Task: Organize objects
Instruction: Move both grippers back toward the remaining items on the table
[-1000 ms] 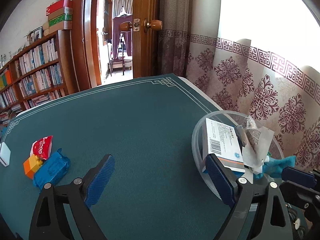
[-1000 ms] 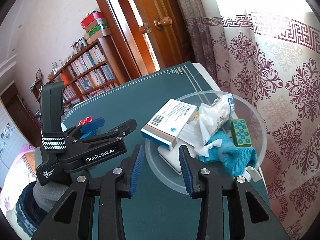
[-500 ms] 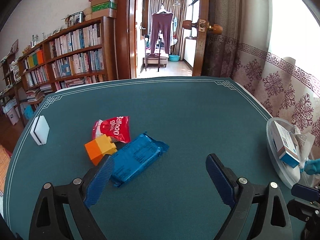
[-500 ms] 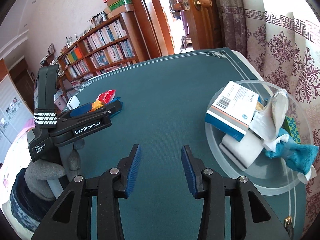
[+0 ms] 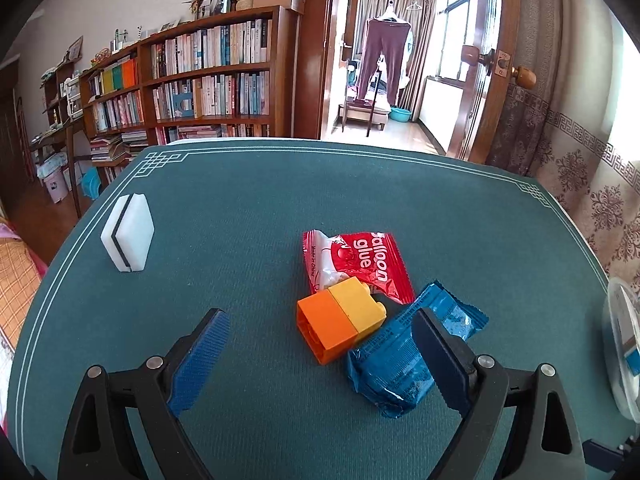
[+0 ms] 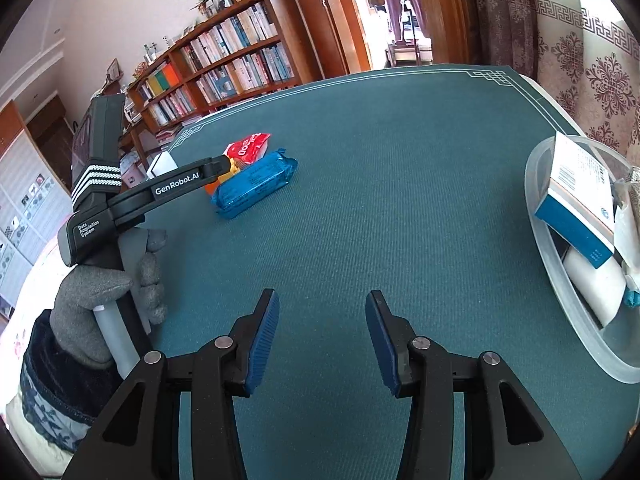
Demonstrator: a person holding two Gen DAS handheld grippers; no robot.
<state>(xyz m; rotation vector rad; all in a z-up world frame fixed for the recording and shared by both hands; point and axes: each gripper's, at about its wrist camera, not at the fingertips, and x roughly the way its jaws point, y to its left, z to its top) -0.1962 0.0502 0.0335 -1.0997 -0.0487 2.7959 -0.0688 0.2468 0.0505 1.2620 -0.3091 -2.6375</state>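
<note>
The left hand-held gripper [image 5: 320, 364] hung low over the green bench [image 5: 360, 200] with its jaws spread wide and nothing between them. Just ahead of it lay a small cluster of things. An orange and yellow toy brick [image 5: 338, 322] sat on its side near the middle of the jaw gap, a little toward the right finger. A blue snack packet [image 5: 394, 364] lay touching the brick on its right, and the right finger's pad [image 5: 438, 364] stood partly in front of the packet. A red packet [image 5: 356, 264] printed "balloon glue" lay just behind the brick, one corner tucked under it. Well apart, toward the far left edge of the bench, a white sponge block [image 5: 128, 238] with a dark seam rested on its own.

The right hand-held gripper [image 6: 320, 340] was held above bare cloth nearer the person, its jaws partly open and empty. To its right, at the bench's edge, a clear plastic tub [image 6: 560, 280] held a blue and white box [image 6: 576, 200], a white roll, crumpled white wrapping and a bit of teal cloth.
</note>
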